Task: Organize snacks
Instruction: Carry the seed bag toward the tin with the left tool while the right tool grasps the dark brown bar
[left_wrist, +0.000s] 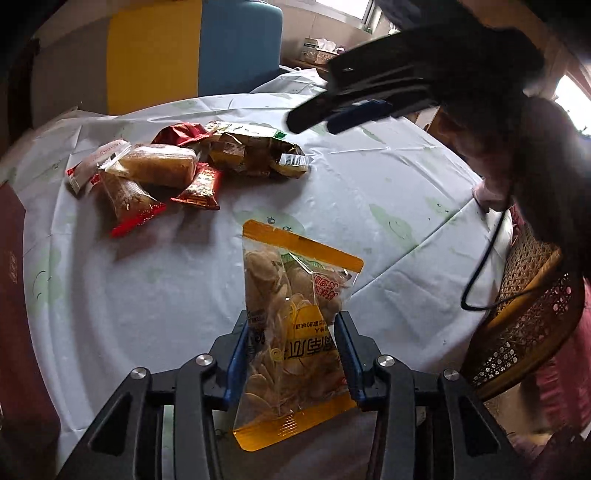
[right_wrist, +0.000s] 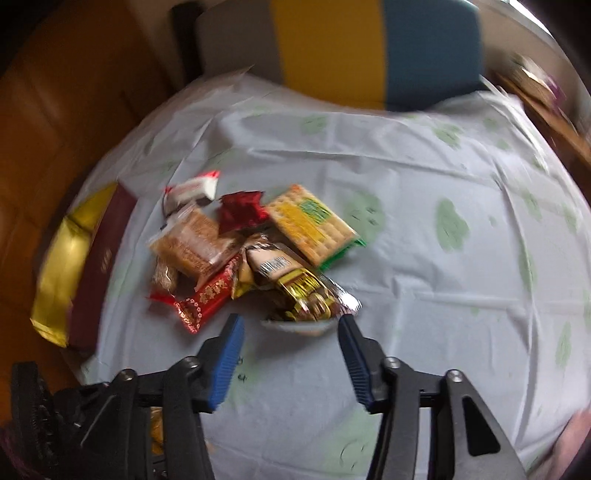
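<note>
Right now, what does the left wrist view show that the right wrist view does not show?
Only the left wrist view shows the orange-edged chips bag between the left gripper fingers, pads against its sides, and a wicker chair at the right. Only the right wrist view shows the cracker packet, a gold bag beside the dark red box, and the right gripper open with nothing between its fingers. Both show the snack pile on the pale tablecloth.

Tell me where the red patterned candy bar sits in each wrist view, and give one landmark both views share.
Left wrist: red patterned candy bar upper left, at the pile's near edge.
Right wrist: red patterned candy bar left of centre, just beyond the left finger.
Shared landmark: yellow-and-blue chair back behind the table.
</note>
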